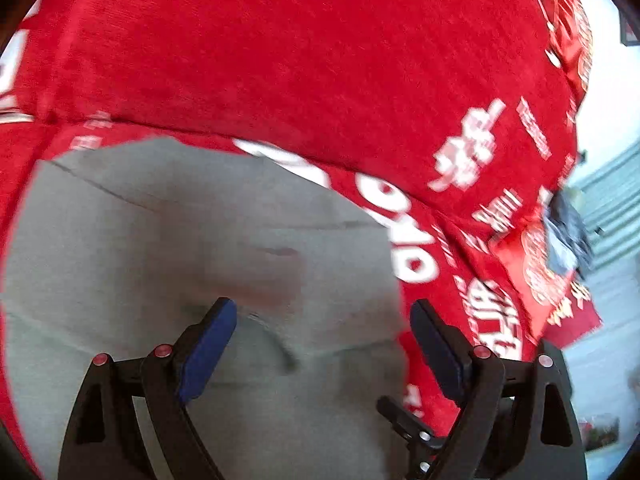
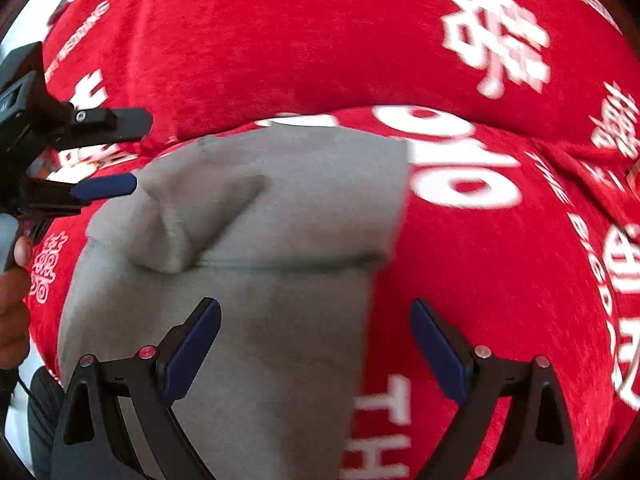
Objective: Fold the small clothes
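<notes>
A small grey garment (image 1: 180,240) lies on a red cloth with white lettering (image 1: 320,60). In the left wrist view my left gripper (image 1: 323,312) hovers over the garment, open, with nothing between its blue pads (image 1: 208,344). In the right wrist view the grey garment (image 2: 280,200) shows a folded layer with a crease across it and a raised fold near its left corner. My right gripper (image 2: 315,312) stands open above the garment's right edge and holds nothing. The left gripper (image 2: 128,152) shows at the far left, open, its lower finger (image 2: 106,186) close to the garment's corner.
The red cloth (image 2: 480,260) covers the whole surface and bulges upward behind the garment. A hand (image 2: 12,292) grips the left tool's handle. Past the cloth's right edge are red printed packages (image 1: 568,32), a dark object (image 1: 568,232) and pale floor (image 1: 600,360).
</notes>
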The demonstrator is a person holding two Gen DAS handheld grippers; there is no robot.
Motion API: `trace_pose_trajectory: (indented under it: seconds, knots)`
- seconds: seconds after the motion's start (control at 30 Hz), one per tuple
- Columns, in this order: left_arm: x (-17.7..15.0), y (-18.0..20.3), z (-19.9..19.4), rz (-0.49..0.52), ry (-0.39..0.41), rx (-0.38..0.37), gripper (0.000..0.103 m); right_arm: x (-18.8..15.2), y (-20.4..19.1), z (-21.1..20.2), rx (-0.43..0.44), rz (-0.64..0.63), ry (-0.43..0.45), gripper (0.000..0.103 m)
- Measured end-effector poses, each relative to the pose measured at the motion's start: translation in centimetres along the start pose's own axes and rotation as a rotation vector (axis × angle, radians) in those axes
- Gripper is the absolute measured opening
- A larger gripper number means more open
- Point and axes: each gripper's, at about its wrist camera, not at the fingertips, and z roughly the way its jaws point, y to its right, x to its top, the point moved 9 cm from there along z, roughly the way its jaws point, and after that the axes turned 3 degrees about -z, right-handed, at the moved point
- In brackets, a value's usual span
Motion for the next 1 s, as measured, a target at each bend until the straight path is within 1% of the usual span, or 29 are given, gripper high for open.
trace_pose_trajectory:
  seconds: [0.03, 0.1, 0.2, 0.23, 0.3, 0.37, 0.4, 0.43, 0.47, 0.5, 0.53, 0.57, 0.6, 0.67, 0.73, 0.77, 0.83, 0.93, 1.0]
  knots:
    - [0.4, -1.3, -0.4, -0.009, 0.017, 0.029, 0.09, 0.5, -0.6, 0.2, 0.007, -0.014, 0.002, 0.096]
    - [0.8, -4.6, -0.9, -0.056, 0.03, 0.102, 0.09, 1.8, -3.0, 1.5, 0.063, -0.04, -0.005, 0.096]
    - [0.9, -8.7, -1.3, -0.124, 0.049, 0.152, 0.09, 3.2, -5.5, 2.9, 0.117, -0.048, -0.02, 0.096]
    - [0.7, -9.7, -1.2, -0.137, 0.053, 0.166, 0.089, 3.5, -6.2, 3.1, 0.122, -0.058, -0.019, 0.096]
    - [0.5, -12.2, -1.1, -0.182, 0.059, 0.197, 0.09, 4.3, -7.9, 4.0, 0.105, -0.097, -0.024, 0.096]
    - [0.0, -13.7, -0.7, -0.215, 0.043, 0.203, 0.089, 4.8, -9.4, 5.4, 0.056, -0.156, -0.042, 0.096]
    - [-0.2, -14.4, -0.5, -0.225, 0.033, 0.21, 0.089, 5.1, -9.8, 6.5, -0.009, -0.212, -0.053, 0.088]
    - [-0.3, -15.0, -0.3, -0.233, 0.029, 0.216, 0.089, 5.3, -9.6, 7.4, -0.101, -0.258, -0.06, 0.053]
    - [-0.4, -15.3, -0.3, -0.236, 0.03, 0.212, 0.089, 5.5, -8.9, 8.4, -0.167, -0.282, -0.086, 0.033]
    - [-0.5, -15.4, -0.5, -0.235, 0.033, 0.205, 0.089, 5.5, -8.4, 9.0, -0.115, -0.242, -0.124, 0.022]
    - [-0.6, -15.3, -0.6, -0.234, 0.036, 0.202, 0.089, 5.6, -7.7, 9.1, -0.033, -0.163, -0.136, 0.021]
    - [-0.6, -15.4, -0.7, -0.23, 0.041, 0.2, 0.09, 6.0, -6.4, 8.6, 0.025, -0.072, -0.117, 0.021]
    - [-0.6, -15.5, -0.7, -0.224, 0.041, 0.2, 0.09, 6.1, -4.7, 7.9, 0.028, -0.014, -0.09, 0.021]
    - [-0.8, -15.6, -0.1, -0.2, 0.022, 0.215, 0.09, 5.8, -2.8, 7.4, 0.041, 0.032, -0.077, 0.021]
    - [-1.0, -15.1, 0.4, -0.142, 0.024, 0.258, 0.09, 4.9, -1.8, 7.4, 0.064, 0.068, -0.088, 0.035]
    - [-1.1, -14.9, 0.6, -0.112, 0.021, 0.277, 0.09, 4.4, -1.4, 7.5, 0.065, 0.072, -0.088, 0.038]
    - [-1.2, -14.5, 1.0, -0.074, 0.019, 0.31, 0.09, 4.5, -1.5, 7.4, 0.086, 0.069, -0.073, 0.048]
    - [-1.4, -14.2, 1.2, -0.036, 0.008, 0.339, 0.09, 4.9, -1.4, 7.6, 0.087, 0.082, -0.07, 0.049]
    - [-1.2, -14.2, 1.1, -0.044, 0.001, 0.333, 0.09, 5.1, -0.8, 7.6, 0.116, 0.125, -0.07, 0.049]
